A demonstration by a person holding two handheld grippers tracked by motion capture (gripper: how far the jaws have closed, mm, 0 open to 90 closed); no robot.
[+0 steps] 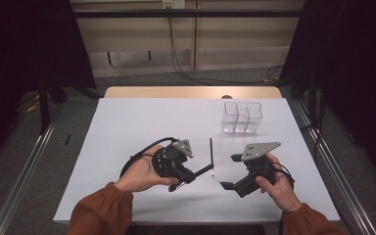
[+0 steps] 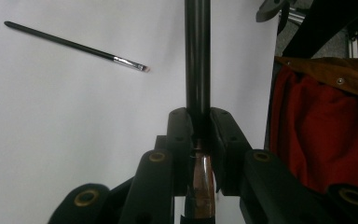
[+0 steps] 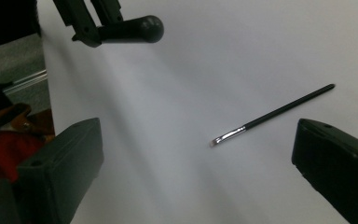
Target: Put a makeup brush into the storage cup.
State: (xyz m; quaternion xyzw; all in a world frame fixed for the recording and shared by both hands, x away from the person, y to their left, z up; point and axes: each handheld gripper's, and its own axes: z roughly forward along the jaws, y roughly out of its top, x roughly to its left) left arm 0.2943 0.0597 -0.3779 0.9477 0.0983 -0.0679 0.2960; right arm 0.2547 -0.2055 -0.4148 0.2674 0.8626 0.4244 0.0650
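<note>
Your left gripper: fingers clamped on black-handled brush. Your right gripper: fingers spread wide, nothing held; thin brush flat on counter beyond them.

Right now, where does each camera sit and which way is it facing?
High view: above the person's side, looking forward and down on the white table; both forearms, both grippers.
Left gripper view: along the left gripper, shut on a black brush handle.
Right gripper view: between the open right gripper fingers.
All share the thin makeup brush lying on the table.
</note>
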